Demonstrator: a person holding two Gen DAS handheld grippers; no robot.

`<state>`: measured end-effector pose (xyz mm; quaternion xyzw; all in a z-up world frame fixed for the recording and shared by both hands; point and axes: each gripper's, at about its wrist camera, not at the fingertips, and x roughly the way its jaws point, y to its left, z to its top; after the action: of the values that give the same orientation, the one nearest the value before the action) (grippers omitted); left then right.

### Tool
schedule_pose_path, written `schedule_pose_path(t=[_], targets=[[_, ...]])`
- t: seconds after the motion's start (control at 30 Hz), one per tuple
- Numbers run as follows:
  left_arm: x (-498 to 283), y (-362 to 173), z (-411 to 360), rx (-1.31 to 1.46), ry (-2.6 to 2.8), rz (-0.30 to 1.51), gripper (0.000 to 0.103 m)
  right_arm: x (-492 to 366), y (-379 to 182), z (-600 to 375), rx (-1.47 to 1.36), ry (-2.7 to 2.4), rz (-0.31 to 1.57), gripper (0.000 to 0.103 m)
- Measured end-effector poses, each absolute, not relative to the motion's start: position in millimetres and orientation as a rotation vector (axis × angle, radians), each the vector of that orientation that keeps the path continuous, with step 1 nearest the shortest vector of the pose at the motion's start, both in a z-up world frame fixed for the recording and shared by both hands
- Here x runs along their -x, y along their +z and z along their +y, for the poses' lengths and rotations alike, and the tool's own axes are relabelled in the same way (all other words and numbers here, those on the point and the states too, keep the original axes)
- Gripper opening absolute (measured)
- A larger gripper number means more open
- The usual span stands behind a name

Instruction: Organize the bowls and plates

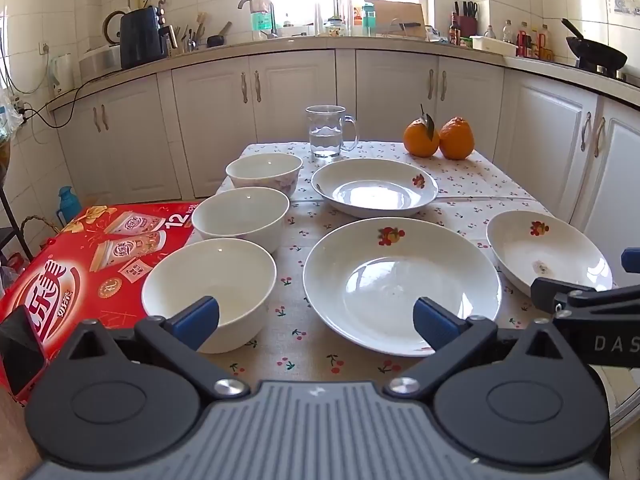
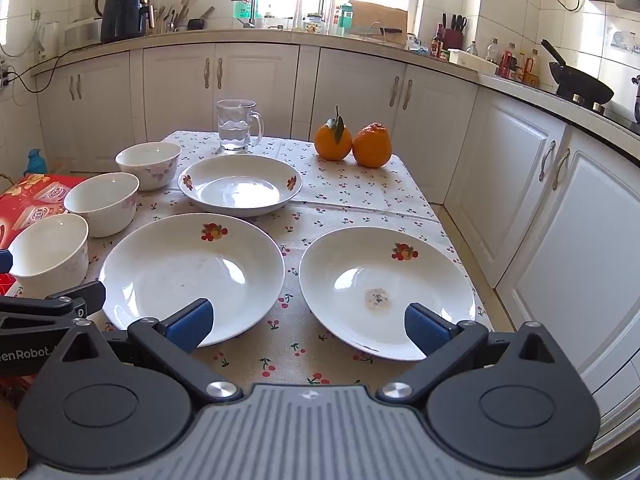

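Three white bowls stand in a row on the table's left: near bowl (image 1: 208, 284) (image 2: 50, 254), middle bowl (image 1: 240, 216) (image 2: 102, 202), far bowl (image 1: 264, 172) (image 2: 148, 162). Three white fruit-print plates lie apart: a big near plate (image 1: 400, 280) (image 2: 188, 268), a far plate (image 1: 374, 186) (image 2: 240, 184), a right plate with a stain (image 1: 548, 252) (image 2: 384, 288). My left gripper (image 1: 316, 320) is open and empty above the near edge, between near bowl and big plate. My right gripper (image 2: 308, 320) is open and empty, between the big plate and the right plate.
A glass mug of water (image 1: 326, 130) (image 2: 236, 124) and two oranges (image 1: 438, 138) (image 2: 352, 142) stand at the table's far end. A red carton (image 1: 80, 256) sits left of the table. White cabinets (image 2: 540, 184) run close along the right and back.
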<state>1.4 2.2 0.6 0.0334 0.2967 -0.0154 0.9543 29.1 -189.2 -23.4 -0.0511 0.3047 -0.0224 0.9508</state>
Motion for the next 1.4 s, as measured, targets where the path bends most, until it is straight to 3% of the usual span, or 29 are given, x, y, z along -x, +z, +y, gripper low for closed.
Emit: schedule_pose_path(t=[1.4], targets=[[-0.4,0.9,1.8,-0.059,-0.029,0.606,0.102,-28.1,-20.6,-189.4,0.11,-0.04,0.617,0.103]])
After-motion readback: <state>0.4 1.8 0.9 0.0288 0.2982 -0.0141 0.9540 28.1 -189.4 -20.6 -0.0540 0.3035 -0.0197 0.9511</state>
